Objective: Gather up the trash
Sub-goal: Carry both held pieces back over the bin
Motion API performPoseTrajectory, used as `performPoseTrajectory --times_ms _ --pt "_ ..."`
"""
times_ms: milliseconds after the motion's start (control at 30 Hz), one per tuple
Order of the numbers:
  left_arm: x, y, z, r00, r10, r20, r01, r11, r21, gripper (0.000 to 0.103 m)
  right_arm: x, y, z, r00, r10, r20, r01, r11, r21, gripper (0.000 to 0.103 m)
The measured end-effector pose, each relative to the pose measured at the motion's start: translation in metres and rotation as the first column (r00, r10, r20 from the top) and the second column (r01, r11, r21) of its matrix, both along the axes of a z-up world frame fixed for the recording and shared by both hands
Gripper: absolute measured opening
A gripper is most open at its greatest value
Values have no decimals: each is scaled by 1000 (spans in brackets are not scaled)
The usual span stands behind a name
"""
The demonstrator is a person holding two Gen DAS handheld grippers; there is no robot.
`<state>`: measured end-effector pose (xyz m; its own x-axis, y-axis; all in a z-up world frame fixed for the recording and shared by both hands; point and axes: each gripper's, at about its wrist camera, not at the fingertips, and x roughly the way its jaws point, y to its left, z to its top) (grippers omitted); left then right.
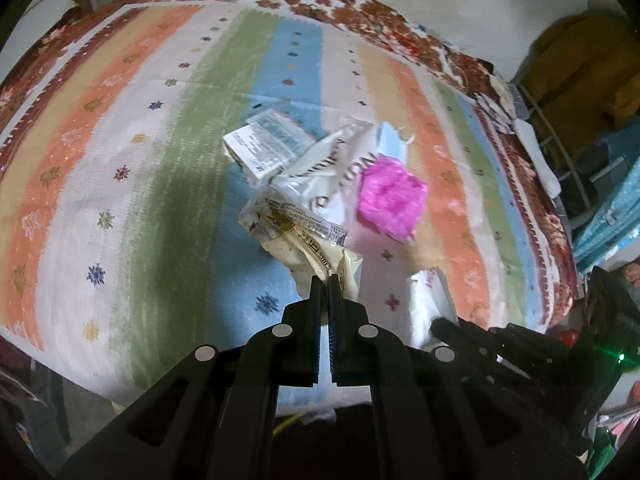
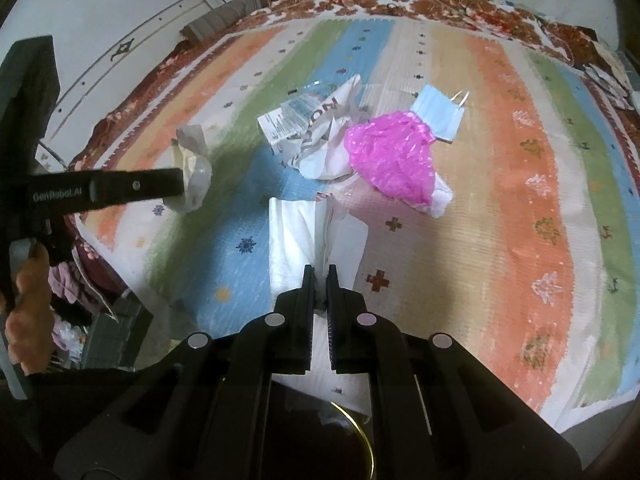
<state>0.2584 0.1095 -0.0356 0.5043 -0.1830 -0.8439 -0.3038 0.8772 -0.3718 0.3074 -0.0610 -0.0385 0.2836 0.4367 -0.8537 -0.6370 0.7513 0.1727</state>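
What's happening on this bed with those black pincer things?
A person is picking trash off the striped blanket with a hand-held gripper in each hand. The left gripper is shut on a crumpled cream wrapper; the right gripper is shut on a white tissue. A pink plastic bag, a blue face mask and a small box lie on the blanket.

The bed (image 2: pixel 500 200) with its striped blanket (image 1: pixel 120 168) has much free surface. The trash lies in one cluster near the middle: a small carton (image 1: pixel 260 146), a crumpled white bag (image 2: pixel 324 148), a pink plastic bag (image 2: pixel 392 156) and a blue face mask (image 2: pixel 440 114), all touching or overlapping. To the right of this cluster the orange and green stripes are bare, and the left part of the blanket is bare too. A folded grey cloth (image 2: pixel 224 20) blocks the far corner. Both grippers carry trash above the near edge, just beside each other.
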Motion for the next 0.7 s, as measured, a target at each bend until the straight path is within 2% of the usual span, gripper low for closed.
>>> performPoseTrajectory --times_ms 433,700 --pt "-35 -26 21 998 -24 54 25 999 -27 2 -43 -29 33 998 -6 55 3 999 48 5" --pt "-61 -46 32 996 -44 78 46 998 -30 2 -70 -46 42 998 -5 70 1 998 61 5"
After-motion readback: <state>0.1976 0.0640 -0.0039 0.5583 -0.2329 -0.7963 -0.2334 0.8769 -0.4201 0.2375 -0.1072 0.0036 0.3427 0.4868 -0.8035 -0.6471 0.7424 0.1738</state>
